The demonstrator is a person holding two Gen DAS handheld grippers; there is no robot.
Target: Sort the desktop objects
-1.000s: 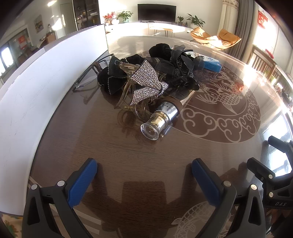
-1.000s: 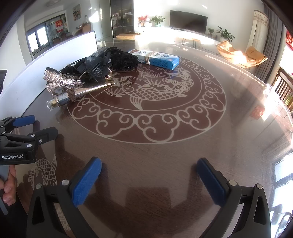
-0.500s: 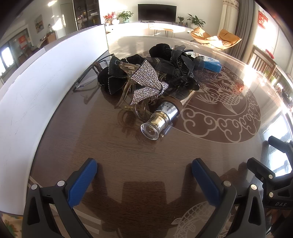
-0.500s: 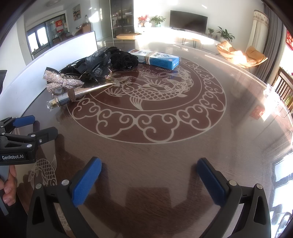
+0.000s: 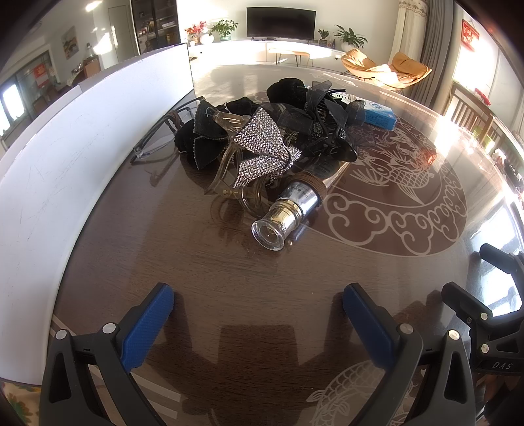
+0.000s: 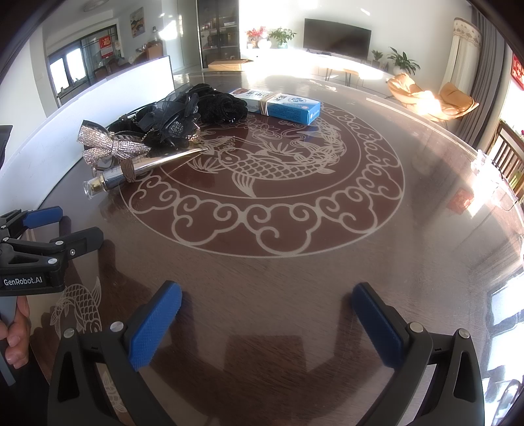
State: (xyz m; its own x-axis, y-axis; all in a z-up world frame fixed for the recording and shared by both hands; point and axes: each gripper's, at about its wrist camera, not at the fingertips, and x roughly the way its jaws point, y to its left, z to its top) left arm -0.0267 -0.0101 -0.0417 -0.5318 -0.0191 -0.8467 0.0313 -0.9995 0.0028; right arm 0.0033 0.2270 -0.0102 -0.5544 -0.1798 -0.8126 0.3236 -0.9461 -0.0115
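You're working at a round dark wood table (image 6: 294, 311) under glass, inlaid with a fish and cloud medallion (image 6: 265, 170). A white board (image 5: 65, 137) stands along its left edge. Beyond it you face a white wall with a dark TV (image 5: 281, 18) above a long low cabinet (image 6: 327, 65), potted plants (image 5: 224, 28) beside it. Sunlight floods two orange chairs (image 5: 386, 67) by grey curtains (image 6: 484, 65) on the right.
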